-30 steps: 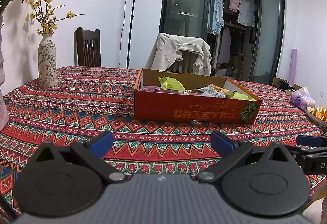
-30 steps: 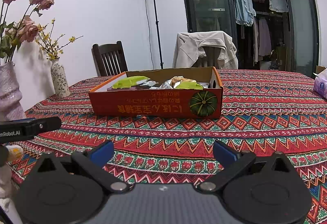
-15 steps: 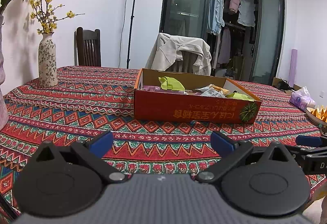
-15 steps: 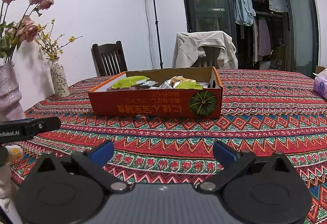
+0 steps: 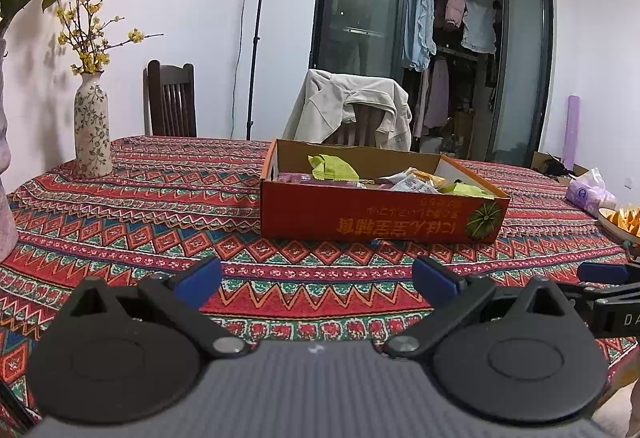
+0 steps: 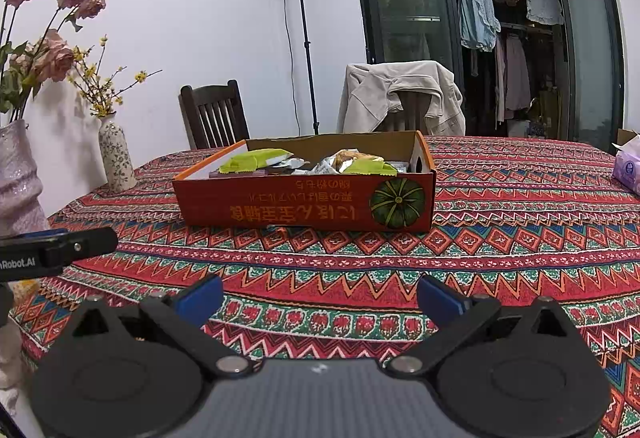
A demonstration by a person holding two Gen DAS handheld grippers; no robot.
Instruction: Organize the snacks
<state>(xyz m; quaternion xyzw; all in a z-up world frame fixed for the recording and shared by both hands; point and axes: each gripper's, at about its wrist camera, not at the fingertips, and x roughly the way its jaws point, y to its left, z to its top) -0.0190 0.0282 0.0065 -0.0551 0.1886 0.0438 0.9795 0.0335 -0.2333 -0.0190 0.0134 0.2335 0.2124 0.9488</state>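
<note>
An orange cardboard box (image 5: 380, 216) with a pumpkin print stands in the middle of the patterned tablecloth; it also shows in the right wrist view (image 6: 304, 204). It holds several snack packets, among them green ones (image 5: 334, 166) (image 6: 256, 160) and silver-yellow ones (image 5: 416, 180) (image 6: 348, 160). My left gripper (image 5: 316, 280) is open and empty, low over the cloth in front of the box. My right gripper (image 6: 318, 296) is open and empty, also short of the box. Each gripper shows at the edge of the other's view.
A floral vase (image 5: 93, 132) and a large pink vase (image 6: 18, 178) stand at the table's left. A tissue pack (image 5: 588, 192) and a bowl of chips (image 5: 622, 222) sit at the right. Two chairs, one with a jacket (image 5: 352, 110), stand behind the table.
</note>
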